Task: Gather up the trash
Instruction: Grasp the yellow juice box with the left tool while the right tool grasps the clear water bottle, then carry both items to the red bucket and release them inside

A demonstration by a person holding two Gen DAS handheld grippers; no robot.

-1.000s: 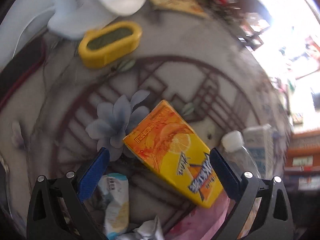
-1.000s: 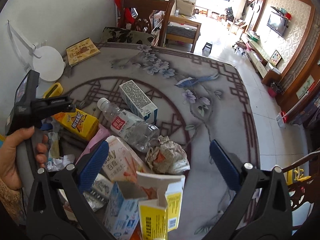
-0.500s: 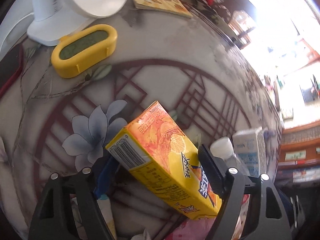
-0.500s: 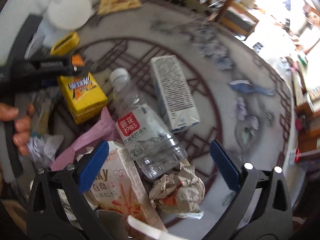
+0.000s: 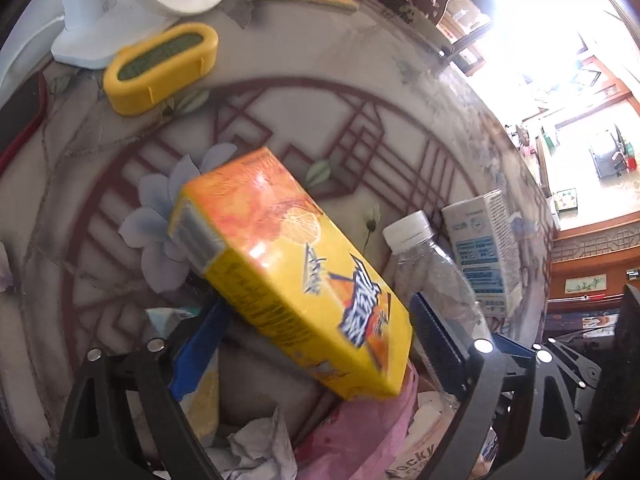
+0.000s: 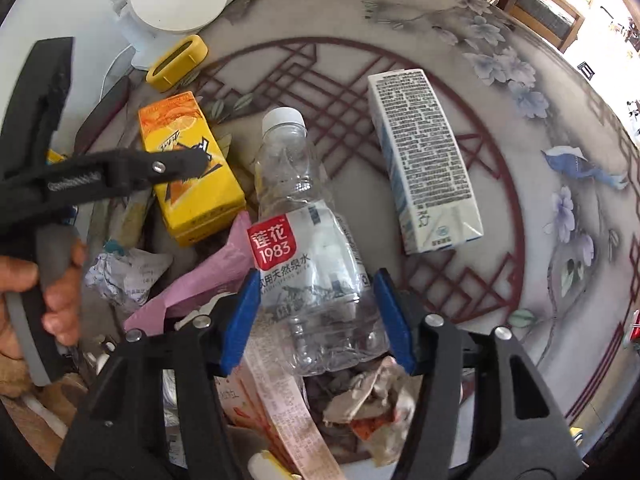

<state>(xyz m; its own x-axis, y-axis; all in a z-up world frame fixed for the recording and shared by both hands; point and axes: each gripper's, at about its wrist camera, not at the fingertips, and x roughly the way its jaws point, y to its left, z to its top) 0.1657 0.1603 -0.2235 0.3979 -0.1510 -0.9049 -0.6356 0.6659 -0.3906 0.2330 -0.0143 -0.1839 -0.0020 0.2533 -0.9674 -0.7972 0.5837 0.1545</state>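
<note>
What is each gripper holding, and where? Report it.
Right gripper: jaws closing on the water bottle, pads at its lower body. Left gripper: jaws opening around the juice carton; a hold cannot be told.

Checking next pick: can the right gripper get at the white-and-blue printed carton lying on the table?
Probably not right now: the right gripper is closing around the clear plastic bottle. The white-and-blue printed carton itself lies uncovered beyond it.

The left gripper (image 5: 316, 332) points steeply down, its jaws opening around a juice carton (image 5: 288, 268). The right gripper (image 6: 318, 316) points down, jaws closing on a plastic bottle (image 6: 308, 264).
</note>
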